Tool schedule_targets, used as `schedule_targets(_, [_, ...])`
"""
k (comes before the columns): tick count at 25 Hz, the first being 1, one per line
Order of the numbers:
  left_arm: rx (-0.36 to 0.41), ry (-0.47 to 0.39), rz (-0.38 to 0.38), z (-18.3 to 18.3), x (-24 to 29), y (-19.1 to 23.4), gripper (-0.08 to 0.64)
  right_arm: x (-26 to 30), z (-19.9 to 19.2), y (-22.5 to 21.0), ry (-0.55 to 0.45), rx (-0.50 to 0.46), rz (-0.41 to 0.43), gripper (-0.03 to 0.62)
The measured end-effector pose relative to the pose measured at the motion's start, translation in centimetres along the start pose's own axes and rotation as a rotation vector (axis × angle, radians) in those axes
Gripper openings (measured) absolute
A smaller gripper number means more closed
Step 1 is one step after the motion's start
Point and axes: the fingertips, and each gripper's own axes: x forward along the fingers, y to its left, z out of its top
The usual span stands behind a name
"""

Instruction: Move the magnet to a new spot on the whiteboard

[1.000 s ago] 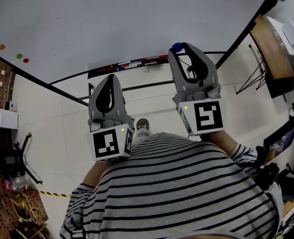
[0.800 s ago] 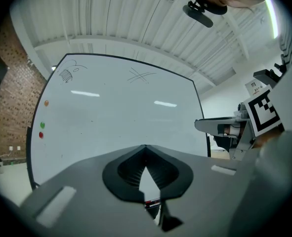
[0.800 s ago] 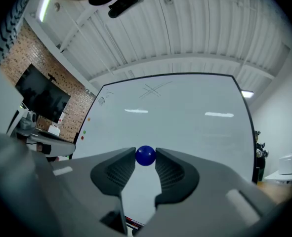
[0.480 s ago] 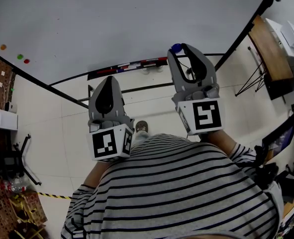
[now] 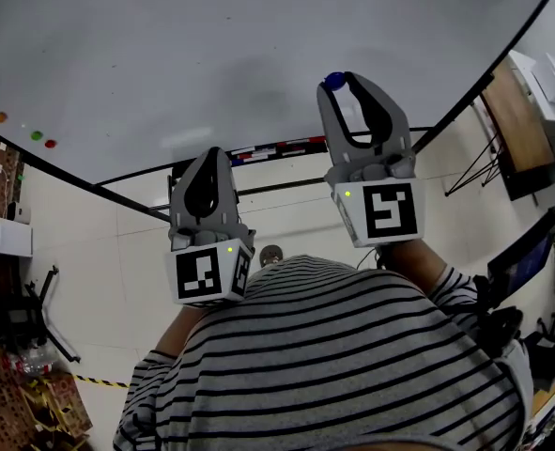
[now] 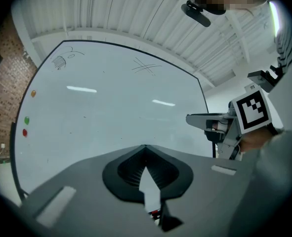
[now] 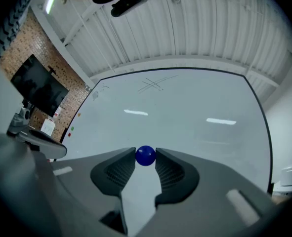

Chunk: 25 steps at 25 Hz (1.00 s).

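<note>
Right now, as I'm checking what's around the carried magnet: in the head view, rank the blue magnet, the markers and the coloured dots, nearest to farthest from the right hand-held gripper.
1. The blue magnet, clamped at the tips of the right hand-held gripper.
2. The markers, lower left, along the whiteboard's bottom edge.
3. The coloured dots, at the whiteboard's far left edge.

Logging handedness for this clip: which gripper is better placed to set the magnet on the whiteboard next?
Right. The right gripper is shut on the blue magnet, pointed at the whiteboard; the left gripper is shut and empty.
</note>
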Motion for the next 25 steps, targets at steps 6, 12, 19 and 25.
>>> schedule_targets(6, [-0.007,0.010,-0.063,0.4,6.0,4.5,0.015,9.1,0.7,-1.3,-0.038,-0.086,-0.061,0.124])
schedule_targets(12, [0.000,0.004,-0.071,-0.1,7.6,6.4,0.015,12.1,-1.1,-2.0,-0.029,-0.134,-0.115,0.124])
schedule_targets(19, [-0.006,0.014,-0.071,-0.4,7.5,6.9,0.015,12.1,-1.1,-1.7,-0.068,-0.101,-0.127,0.133])
schedule_targets(25, [0.001,0.021,-0.072,-0.8,4.3,4.0,0.015,5.3,-0.6,-0.6,-0.056,0.005,-0.085,0.058])
